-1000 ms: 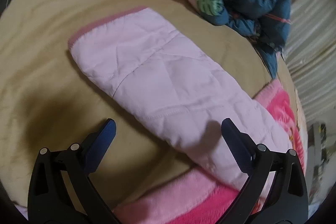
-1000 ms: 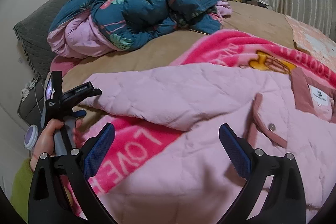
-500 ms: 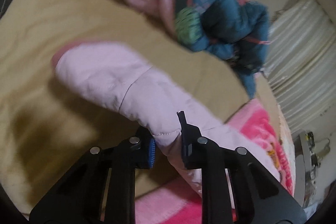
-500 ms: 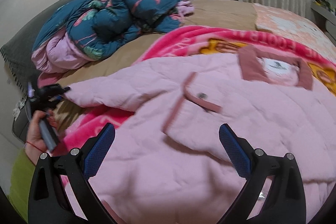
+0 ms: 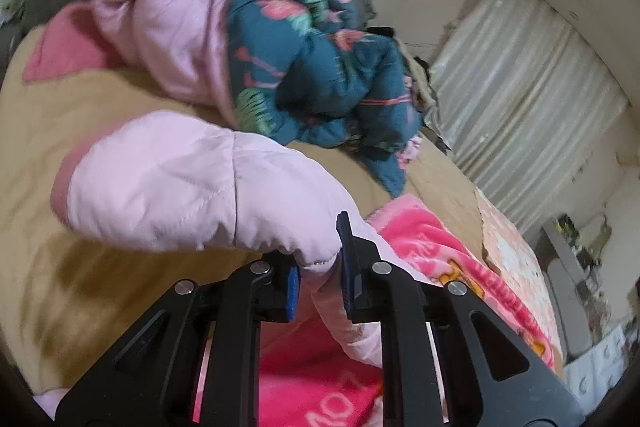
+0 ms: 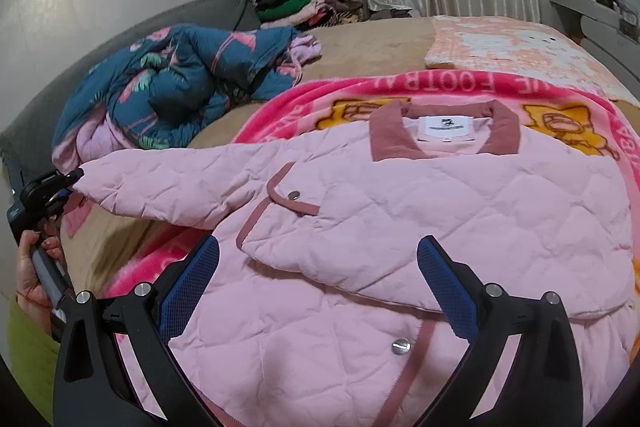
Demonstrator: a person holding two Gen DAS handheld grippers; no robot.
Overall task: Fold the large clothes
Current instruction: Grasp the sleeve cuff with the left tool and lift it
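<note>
Bedroom with striped curtains behind, tan bedspread (image 6: 372,43) under a hot-pink blanket (image 6: 320,95), crumpled teal floral quilt (image 5: 320,39) well beyond the fingertips

Pink quilted jacket (image 6: 440,211) lying face up on the blanket, collar away from the right gripper (image 6: 318,283), body directly beneath and ahead of its wide-spread jaws, nothing held there

Left gripper (image 5: 318,277) clamped on the sleeve (image 5: 192,187) near its lower edge, cuff end hanging ahead and to its left, lifted off the bedspread; seen from the right wrist view, sleeve stretched out toward the left gripper (image 6: 60,187)

Step in hand, as a judgement: folding the sleeve across the chest

- Keep the pinch firm; padded fabric is likely slippery and thick
- Carry the sleeve up and over in an arc toward the snap placket, not dragging it, to avoid bunching the shoulder
- Pin the jacket body with the free right gripper near the armhole so the torso does not slide on the blanket
- Lay the cuff flat inside the jacket outline before letting go
</note>
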